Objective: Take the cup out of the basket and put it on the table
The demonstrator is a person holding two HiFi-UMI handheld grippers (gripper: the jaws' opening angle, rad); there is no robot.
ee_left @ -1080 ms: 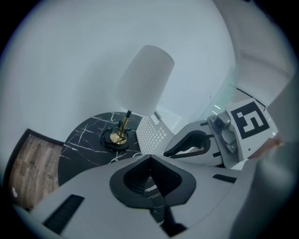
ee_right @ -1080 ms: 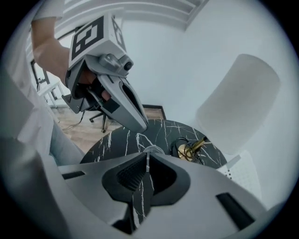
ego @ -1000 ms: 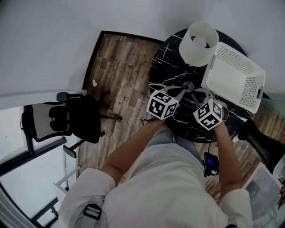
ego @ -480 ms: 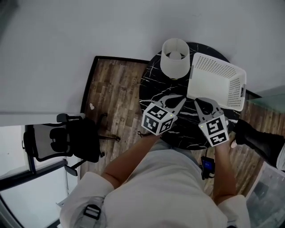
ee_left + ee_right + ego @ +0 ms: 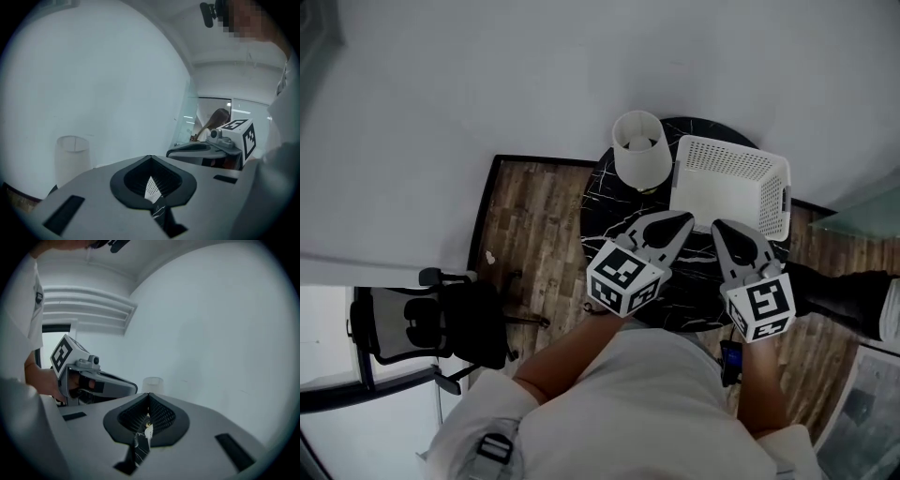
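Note:
No cup shows in any view. The white mesh basket [image 5: 728, 186] rests on the round black marble table [image 5: 605, 211], and I cannot see anything inside it. My left gripper [image 5: 682, 221] is held above the table's near side with its jaws together, nothing in them. Beside it, my right gripper [image 5: 721, 228] is also shut and empty, pointing at the basket's near wall. In the left gripper view, a sliver of white mesh shows through the narrow slit of the left gripper [image 5: 151, 185]. The right gripper [image 5: 146, 427] shows the same narrow slit.
A white lamp shade [image 5: 638, 150] stands on the table left of the basket, also in the left gripper view as the shade [image 5: 72, 159]. A black office chair [image 5: 431, 323] is on the wood floor at left. A grey wall lies behind the table.
Both grippers have lifted away from the table toward the head camera and look larger. The table, lamp and basket have shifted left and appear smaller. A small grey round thing seen earlier between the tips is hidden.

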